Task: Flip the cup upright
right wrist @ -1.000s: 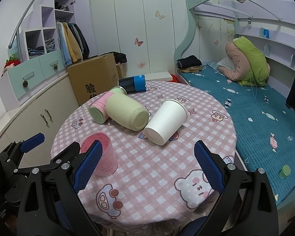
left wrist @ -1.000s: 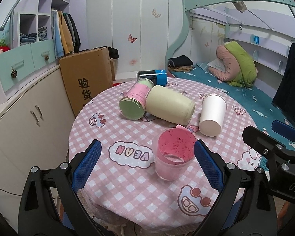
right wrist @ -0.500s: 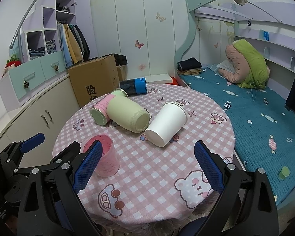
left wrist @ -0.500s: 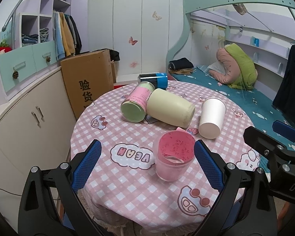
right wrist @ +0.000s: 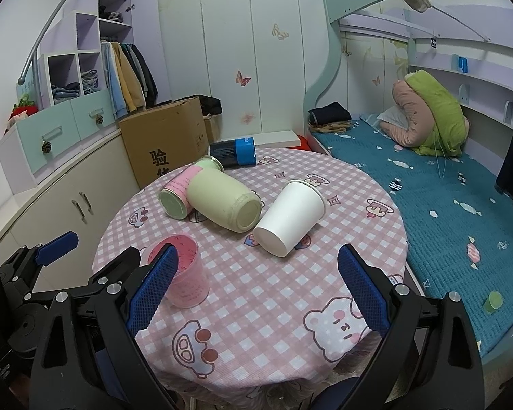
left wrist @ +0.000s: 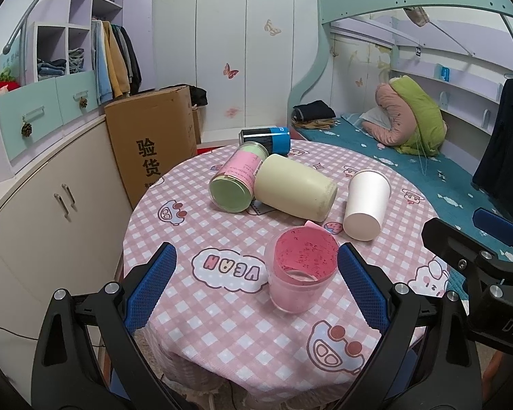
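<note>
A pink plastic cup (left wrist: 301, 273) stands upright on the round table (left wrist: 222, 311), between the blue pads of my open left gripper (left wrist: 254, 283); nothing touches it. It also shows in the right wrist view (right wrist: 183, 275). A white paper cup (left wrist: 366, 205) (right wrist: 290, 217) lies on its side, as do a cream cup (left wrist: 294, 188) (right wrist: 224, 203), a pink-and-green jar (left wrist: 237, 181) (right wrist: 179, 194) and a blue can (left wrist: 266, 138) (right wrist: 234, 152). My right gripper (right wrist: 256, 285) is open and empty, near the table's front edge, short of the white cup.
A cardboard box (left wrist: 152, 143) and cream cabinets (left wrist: 48, 218) stand left of the table. A bed with a teal cover (right wrist: 444, 205) runs along the right. The left gripper's body (right wrist: 34, 273) sits low left in the right wrist view.
Both grippers have drawn back slightly from the table and risen a little. The cups and jars have not moved.
</note>
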Demonstrator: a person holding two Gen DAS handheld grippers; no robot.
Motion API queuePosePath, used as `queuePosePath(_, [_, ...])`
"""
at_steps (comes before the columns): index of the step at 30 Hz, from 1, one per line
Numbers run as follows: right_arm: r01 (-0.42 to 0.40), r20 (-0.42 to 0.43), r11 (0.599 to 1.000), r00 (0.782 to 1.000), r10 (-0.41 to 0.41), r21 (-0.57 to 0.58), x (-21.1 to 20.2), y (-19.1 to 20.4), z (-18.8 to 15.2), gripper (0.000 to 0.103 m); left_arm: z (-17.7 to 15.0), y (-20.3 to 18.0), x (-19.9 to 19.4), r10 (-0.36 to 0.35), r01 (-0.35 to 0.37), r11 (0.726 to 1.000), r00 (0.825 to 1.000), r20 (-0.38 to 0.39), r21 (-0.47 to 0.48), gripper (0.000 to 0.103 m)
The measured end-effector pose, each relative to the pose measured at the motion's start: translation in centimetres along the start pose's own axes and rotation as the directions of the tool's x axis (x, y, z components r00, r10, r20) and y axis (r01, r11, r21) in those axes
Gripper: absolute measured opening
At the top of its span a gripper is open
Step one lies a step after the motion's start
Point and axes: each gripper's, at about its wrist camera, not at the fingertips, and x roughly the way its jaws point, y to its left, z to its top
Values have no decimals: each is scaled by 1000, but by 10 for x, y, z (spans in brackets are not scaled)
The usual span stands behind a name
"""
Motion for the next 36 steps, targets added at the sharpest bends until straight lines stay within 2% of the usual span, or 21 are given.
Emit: queuePosePath(36, [-4,12,1000,1000,4,-4,-11,3,4,91,3,-3,-10,0,0,1000,1000,10,-3,95])
